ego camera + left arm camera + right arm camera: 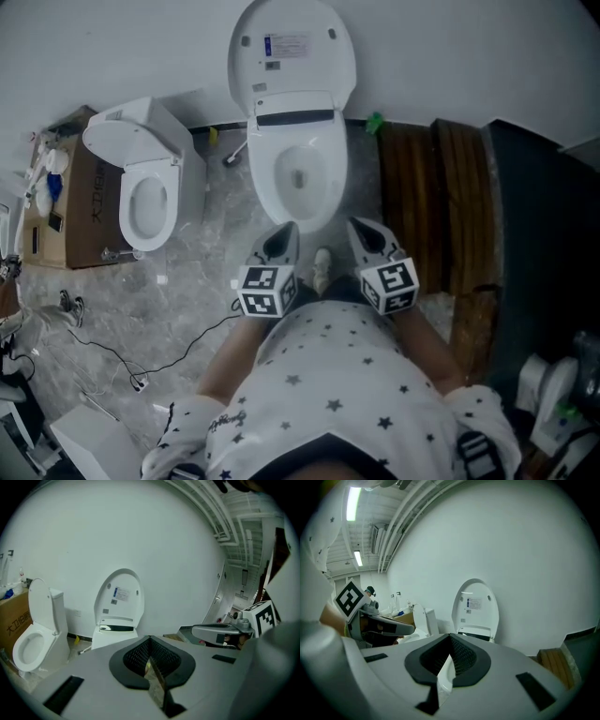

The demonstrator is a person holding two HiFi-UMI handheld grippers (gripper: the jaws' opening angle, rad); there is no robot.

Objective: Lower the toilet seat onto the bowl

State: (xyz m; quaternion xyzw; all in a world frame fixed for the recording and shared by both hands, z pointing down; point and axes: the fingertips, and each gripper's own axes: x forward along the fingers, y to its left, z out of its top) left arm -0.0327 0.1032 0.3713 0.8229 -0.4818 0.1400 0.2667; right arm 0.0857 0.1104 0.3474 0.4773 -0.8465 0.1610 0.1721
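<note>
1. The left gripper point(281, 236) is held in the air in front of the bowl point(298, 202). Its jaws are pressed together, and nothing is pinched or touched.
2. The right gripper point(367, 232) is held beside it, a little apart. Its jaws are likewise pressed together on nothing.
3. The seat point(292, 56) is seen raised, upright against the wall behind the bowl. Ring and lid cannot be told apart on it.
4. The hands are hidden beneath the marker cubes and the starred shirt point(328, 394). In both gripper views the bowl's rim is covered by the gripper's own body. A box point(84, 202) at the far left is cut off by the picture's edge.
5. Only in the head view is the bowl's opening shown, along with a cable point(141, 361) on the floor. A second toilet point(142, 183) stands to the left and wooden slats point(431, 187) lie to the right. Ceiling pipes point(211, 508) are shown only in the gripper views, and a lamp point(352, 502) only in the right one.
</note>
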